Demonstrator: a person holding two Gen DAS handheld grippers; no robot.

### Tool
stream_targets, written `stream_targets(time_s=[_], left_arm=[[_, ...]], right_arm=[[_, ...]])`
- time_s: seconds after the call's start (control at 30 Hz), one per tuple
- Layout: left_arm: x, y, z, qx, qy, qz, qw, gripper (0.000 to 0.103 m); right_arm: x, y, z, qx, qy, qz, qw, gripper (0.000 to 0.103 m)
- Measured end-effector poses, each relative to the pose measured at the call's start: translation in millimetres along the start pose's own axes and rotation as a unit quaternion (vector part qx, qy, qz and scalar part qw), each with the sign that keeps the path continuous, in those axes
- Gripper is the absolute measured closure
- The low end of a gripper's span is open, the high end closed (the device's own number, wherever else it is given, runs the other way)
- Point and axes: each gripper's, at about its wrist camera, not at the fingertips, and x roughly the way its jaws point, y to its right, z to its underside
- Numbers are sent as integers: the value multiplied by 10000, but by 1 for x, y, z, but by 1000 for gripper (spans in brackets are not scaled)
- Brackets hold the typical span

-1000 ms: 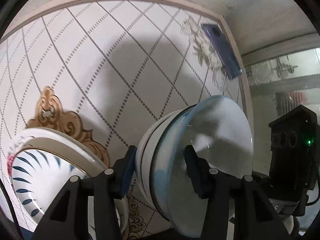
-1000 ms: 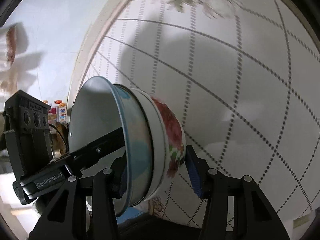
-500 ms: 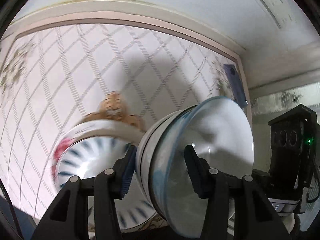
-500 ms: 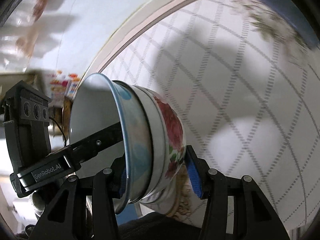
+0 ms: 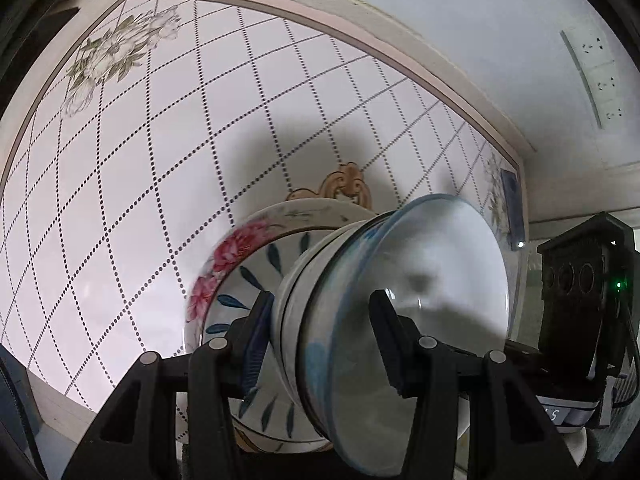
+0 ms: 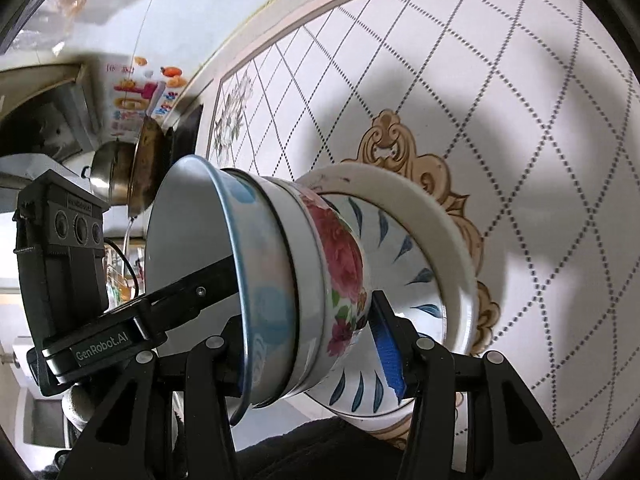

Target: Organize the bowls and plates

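While both my claws carry it, the nested bowl stack [image 5: 400, 304] hangs tipped on its side just above the big leaf-pattern bowl [image 5: 236, 280], which sits on the tiled table [image 5: 120, 200] beyond. My left gripper [image 5: 320, 332] is closed across the stack wall: one finger inside the blue-rimmed bowl [image 6: 240, 280], the other against the outside of the outer white bowl. My right gripper [image 6: 308, 340] is clamped on the same stack from the opposite side, blue pad on the rose-print bowl [image 6: 340, 264], the other finger hidden behind the blue rim. Foot of the stack looks near or touching the big bowl's inside; can't tell which.

Handling guess: glazed ceramic, so stiff, slick, chip-prone, and three nested means fairly heavy. The nested bowls can slide apart when tilted like this, so I'd level the stack before letting go. Best hold is on the rim wall, pinching through all layers, as now.

Off to the left, the right wrist view shows a steel pot [image 6: 108, 180] and a brass-coloured pan [image 6: 144, 168].
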Motion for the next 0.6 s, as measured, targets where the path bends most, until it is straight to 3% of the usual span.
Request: stream_targets(time_s=[0.6], left_arm=[[12, -10, 1, 165, 8, -179, 9997, 57]], right_arm=[[28, -1, 0, -155, 154, 340, 9992, 50]])
